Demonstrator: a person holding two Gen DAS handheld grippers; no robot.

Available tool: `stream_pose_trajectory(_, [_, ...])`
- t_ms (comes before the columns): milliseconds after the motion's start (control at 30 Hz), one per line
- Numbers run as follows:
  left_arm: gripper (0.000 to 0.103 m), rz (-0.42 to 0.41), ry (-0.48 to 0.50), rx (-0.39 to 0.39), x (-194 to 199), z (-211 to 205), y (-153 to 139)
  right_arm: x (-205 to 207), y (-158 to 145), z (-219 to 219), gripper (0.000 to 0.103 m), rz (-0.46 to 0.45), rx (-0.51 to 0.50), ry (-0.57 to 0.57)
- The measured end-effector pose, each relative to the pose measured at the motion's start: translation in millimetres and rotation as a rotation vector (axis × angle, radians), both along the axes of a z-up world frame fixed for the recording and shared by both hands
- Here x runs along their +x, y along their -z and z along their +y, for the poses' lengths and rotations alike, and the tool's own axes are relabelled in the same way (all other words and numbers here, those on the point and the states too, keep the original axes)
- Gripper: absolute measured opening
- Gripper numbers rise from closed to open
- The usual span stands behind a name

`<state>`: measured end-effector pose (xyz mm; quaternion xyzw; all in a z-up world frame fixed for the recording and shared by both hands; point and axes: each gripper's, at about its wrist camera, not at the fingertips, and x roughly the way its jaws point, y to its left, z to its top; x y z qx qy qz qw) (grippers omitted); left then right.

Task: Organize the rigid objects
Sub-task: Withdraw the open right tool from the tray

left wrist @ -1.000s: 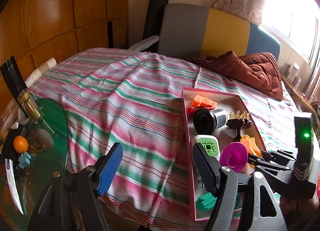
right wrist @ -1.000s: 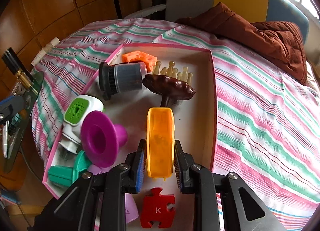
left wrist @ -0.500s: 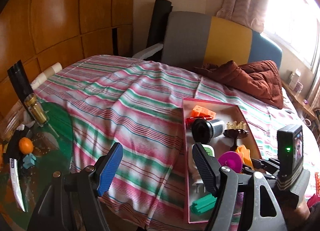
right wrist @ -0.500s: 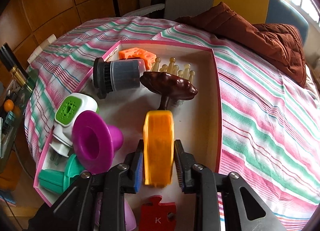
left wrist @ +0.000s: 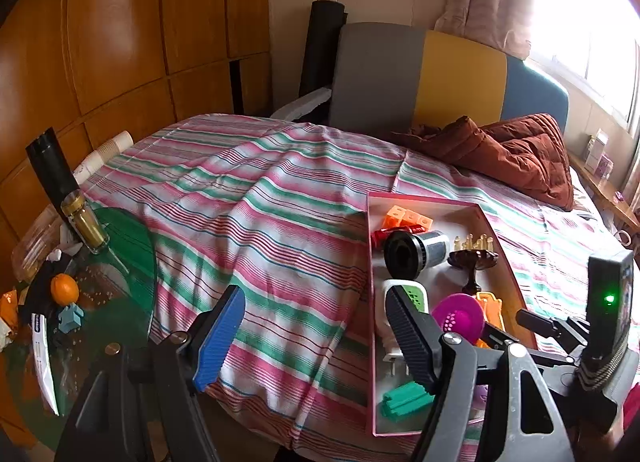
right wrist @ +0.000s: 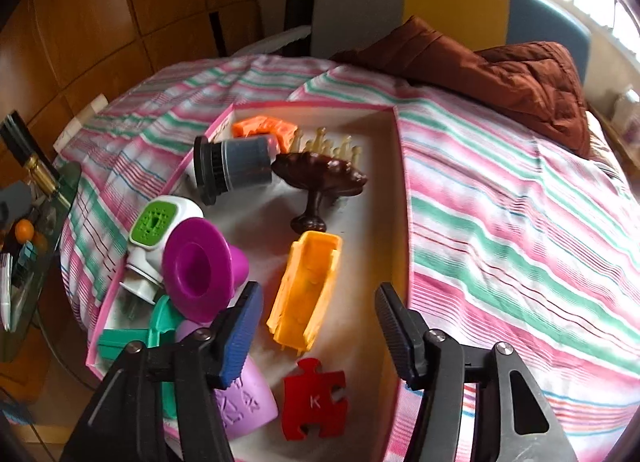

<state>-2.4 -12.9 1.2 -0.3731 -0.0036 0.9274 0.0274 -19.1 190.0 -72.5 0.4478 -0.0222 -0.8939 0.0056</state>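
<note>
Releasing: right gripper [right wrist: 318, 320] jaws opening, orange tray piece [right wrist: 306, 292] lying free between them in the pink box [right wrist: 402, 197]. Left gripper [left wrist: 316, 336] wide, empty, over the striped bedspread [left wrist: 256, 221]. Box nearly full; nothing visibly left outside. Red puzzle piece [right wrist: 314, 398], near end, reads "K".

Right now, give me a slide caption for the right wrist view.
Right gripper opening above the orange toy now lying free in the pink tray.

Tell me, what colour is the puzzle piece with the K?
Red puzzle piece, clearest in the right wrist view.
</note>
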Motion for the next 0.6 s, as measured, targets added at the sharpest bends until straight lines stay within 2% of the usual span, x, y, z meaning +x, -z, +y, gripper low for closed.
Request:
stream_pose_trajectory(167, [0.074, -0.025, 0.014, 0.032, 7, 7, 6, 25, -15, -3, 0.072, 0.086, 0.063, 0.087])
stream_pose_trajectory(267, [0.074, -0.018, 0.023, 0.021, 15, 14, 10, 38, -23, -4, 0.078, 0.129, 0.076, 0.123])
stream_pose_trajectory(600, [0.072, 0.021, 0.035, 0.026, 33, 21, 5, 56, -38, -6, 0.08, 0.19, 0.08, 0.136])
